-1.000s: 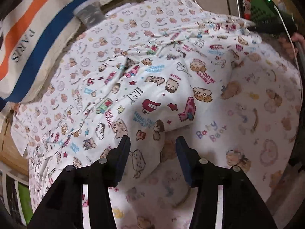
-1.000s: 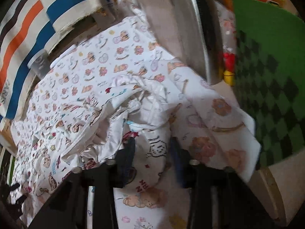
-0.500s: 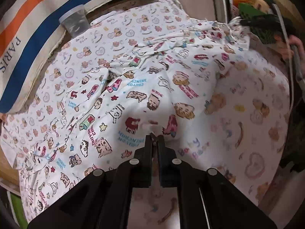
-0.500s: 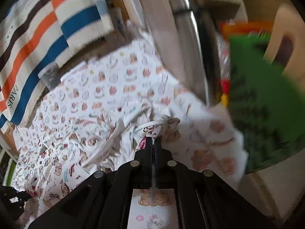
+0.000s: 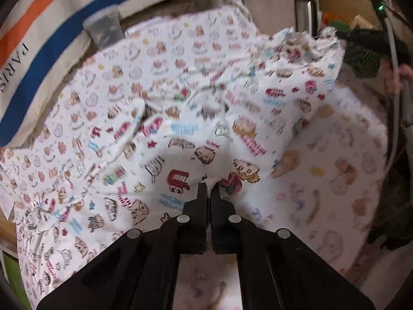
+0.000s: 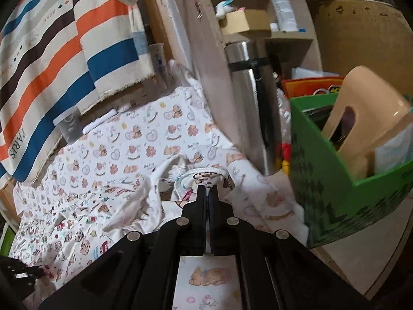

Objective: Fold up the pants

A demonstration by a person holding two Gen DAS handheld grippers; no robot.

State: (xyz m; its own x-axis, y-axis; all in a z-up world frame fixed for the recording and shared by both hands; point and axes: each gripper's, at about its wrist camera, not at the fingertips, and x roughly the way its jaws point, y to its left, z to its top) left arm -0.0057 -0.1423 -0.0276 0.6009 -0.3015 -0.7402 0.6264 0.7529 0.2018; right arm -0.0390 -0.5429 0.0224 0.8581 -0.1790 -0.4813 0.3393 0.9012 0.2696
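The pants are white with small cartoon prints and lie crumpled on a bear-print sheet. My left gripper is shut on a pinch of the pants' near edge and holds it just above the sheet. My right gripper is shut on the pants' waistband and holds it raised; the pants trail down to the left. The right gripper's black body also shows at the far right of the left wrist view.
A striped cloth marked PARIS hangs at the back left, with a plastic cup below it. A steel flask and a green box holding a beige stool stand at the right, close to the sheet's edge.
Both grippers went from open to shut on the pants. Both then rose with the fabric, the right one lifting the waistband well up off the sheet.
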